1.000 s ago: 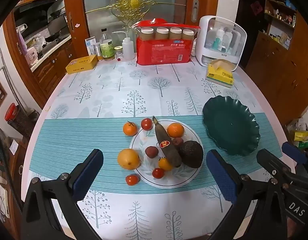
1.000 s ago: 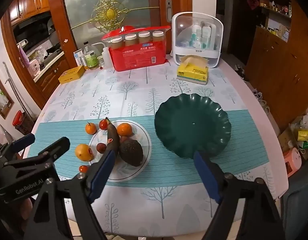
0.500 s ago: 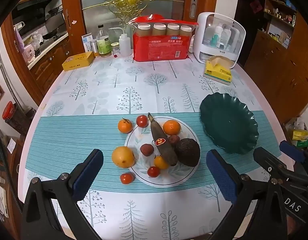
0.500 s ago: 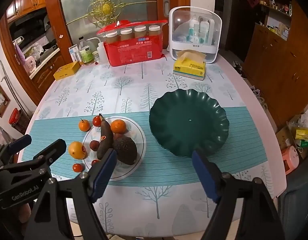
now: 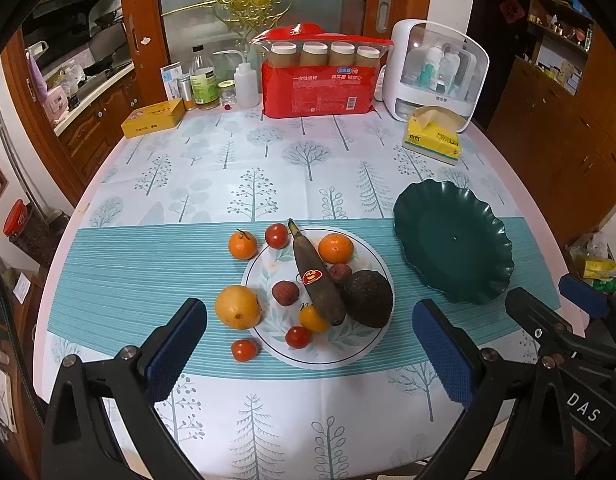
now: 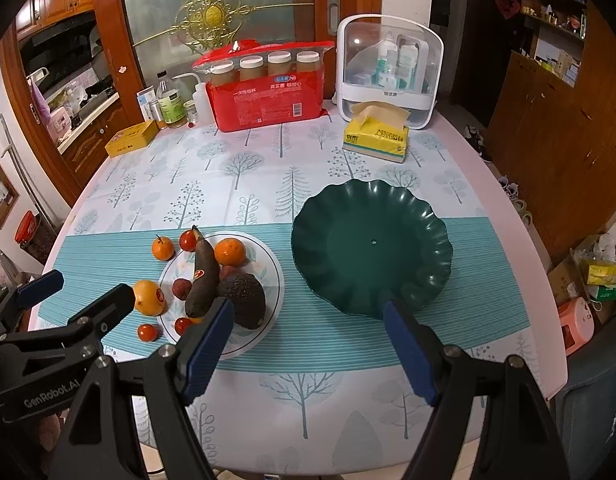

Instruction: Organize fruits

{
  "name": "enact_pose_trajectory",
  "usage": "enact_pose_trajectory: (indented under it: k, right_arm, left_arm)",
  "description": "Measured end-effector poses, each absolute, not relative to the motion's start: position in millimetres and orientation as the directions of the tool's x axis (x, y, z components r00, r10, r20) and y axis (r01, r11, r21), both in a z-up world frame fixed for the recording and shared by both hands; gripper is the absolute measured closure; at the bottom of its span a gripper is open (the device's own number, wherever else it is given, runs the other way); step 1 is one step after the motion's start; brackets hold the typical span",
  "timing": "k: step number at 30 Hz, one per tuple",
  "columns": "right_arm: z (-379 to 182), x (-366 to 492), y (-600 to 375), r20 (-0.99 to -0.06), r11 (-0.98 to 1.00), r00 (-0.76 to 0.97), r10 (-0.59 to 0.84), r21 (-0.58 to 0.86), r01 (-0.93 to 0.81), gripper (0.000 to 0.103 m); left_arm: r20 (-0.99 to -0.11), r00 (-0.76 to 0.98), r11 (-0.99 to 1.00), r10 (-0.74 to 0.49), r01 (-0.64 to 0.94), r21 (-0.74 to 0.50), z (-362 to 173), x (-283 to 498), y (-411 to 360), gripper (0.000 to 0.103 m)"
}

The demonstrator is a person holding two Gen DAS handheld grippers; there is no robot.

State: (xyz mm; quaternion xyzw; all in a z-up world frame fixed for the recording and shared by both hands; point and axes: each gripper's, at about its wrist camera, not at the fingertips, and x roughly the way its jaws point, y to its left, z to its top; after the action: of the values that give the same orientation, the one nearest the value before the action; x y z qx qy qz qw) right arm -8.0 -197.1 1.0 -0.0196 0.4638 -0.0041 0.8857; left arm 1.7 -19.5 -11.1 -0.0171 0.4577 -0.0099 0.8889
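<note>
Teal-striped cloth covers the near tabletop, where a large orange, a small tangerine and a cherry tomato lie loose just left of the white plate. On that plate rest a blackened banana, an avocado, another tangerine and smaller red fruits. Just right of it sits an empty dark green scalloped dish. The left gripper and right gripper both hover above the near edge, spread wide, holding nothing.

Glossy green plate, rough-skinned avocado
</note>
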Motion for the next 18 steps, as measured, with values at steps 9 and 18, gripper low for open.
enact_pose_trajectory:
  k: [9,18]
  right_arm:
    - [3,-9,-204,-0.815,0.999,0.579,-0.027,-0.048,-0.022,0.025]
    - [1,-15,-216,-0.809,0.999,0.588,-0.001,-0.027,-0.036,0.025]
  left_arm:
    - [-0.812,0.583,1.000,-0.008,-0.015,-0.021,-9,-4,-28,0.001]
    - [-0.819,0.574,1.000,0.009,-0.016,0.000,-10,-9,-39,0.001]
